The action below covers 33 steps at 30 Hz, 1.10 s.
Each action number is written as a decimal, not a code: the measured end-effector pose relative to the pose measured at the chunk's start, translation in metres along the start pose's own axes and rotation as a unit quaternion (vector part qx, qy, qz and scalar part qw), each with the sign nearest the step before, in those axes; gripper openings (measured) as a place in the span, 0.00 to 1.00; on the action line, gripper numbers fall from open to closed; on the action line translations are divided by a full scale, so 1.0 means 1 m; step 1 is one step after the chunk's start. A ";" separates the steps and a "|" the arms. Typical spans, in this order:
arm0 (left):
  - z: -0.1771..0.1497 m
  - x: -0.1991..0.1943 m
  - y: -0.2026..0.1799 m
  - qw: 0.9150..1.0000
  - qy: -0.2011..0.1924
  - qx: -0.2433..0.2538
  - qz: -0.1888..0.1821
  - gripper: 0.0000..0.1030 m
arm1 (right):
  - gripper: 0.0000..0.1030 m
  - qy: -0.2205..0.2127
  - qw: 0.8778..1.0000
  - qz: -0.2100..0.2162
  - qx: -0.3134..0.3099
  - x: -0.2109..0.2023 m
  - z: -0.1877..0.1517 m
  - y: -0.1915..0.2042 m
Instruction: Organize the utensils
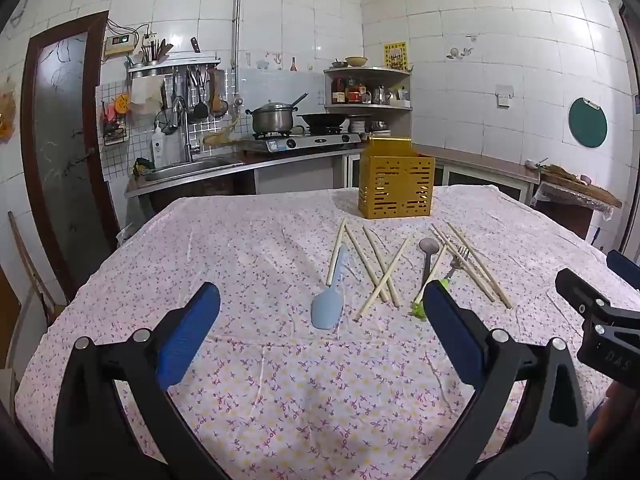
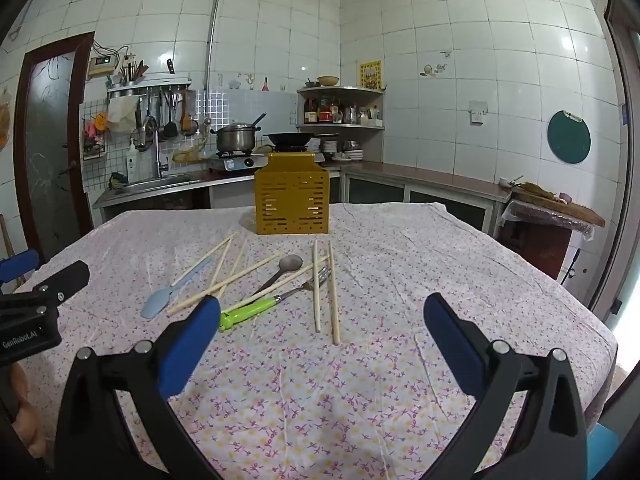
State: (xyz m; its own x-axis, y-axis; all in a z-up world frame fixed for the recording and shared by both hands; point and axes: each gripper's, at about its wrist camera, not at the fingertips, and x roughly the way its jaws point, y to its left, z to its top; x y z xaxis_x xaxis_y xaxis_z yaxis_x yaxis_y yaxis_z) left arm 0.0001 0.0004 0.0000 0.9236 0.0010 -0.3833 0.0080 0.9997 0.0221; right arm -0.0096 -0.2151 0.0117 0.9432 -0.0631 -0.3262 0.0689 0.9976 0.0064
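Left wrist view: left tongs (image 1: pixel 320 312) spread wide and released, hovering above the near part of the table (image 1: pixel 280 400) with its floral cloth.
Utensil holder: yellow slotted box (image 1: pixel 396 190) upright toward the far edge of the table.
Blue spatula (image 1: pixel 330 300): flat on the cloth, blade toward the camera, between the tong fingers.
Chopsticks (image 1: pixel 380 268): loose and crossing, between holder and tongs.
Spoon (image 1: pixel 427 256) and green-handled fork (image 1: pixel 448 276): just right of the crossed chopsticks; the fork's handle is partly hidden by the right finger.
Right tongs (image 1: pixel 592 304): partly visible at the right edge; state cannot be told here.

Right wrist view: right tongs (image 2: pixel 320 320) also released, fingers far apart, gripping nothing.
Holder (image 2: pixel 292 204): centre, near the far edge.
Two parallel chopsticks (image 2: pixel 324 292): between the fingers.
Fork (image 2: pixel 276 300), spoon (image 2: pixel 280 272), spatula (image 2: pixel 172 292): spread to the left.
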 end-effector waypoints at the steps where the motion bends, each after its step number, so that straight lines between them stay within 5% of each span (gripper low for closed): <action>1: 0.000 0.001 0.000 1.000 0.001 0.001 0.000 0.95 | 0.96 0.000 1.000 0.001 -0.001 0.001 0.002 0.000; 33: 0.003 -0.003 0.000 1.000 -0.012 0.003 0.000 0.95 | 0.96 -0.014 1.000 -0.004 -0.005 -0.003 0.005 0.002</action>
State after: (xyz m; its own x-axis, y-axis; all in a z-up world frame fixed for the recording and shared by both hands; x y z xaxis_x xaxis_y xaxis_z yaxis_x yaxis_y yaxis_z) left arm -0.0019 0.0008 0.0042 0.9327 -0.0003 -0.3606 0.0106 0.9996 0.0268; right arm -0.0108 -0.2132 0.0172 0.9514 -0.0722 -0.2994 0.0737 0.9973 -0.0065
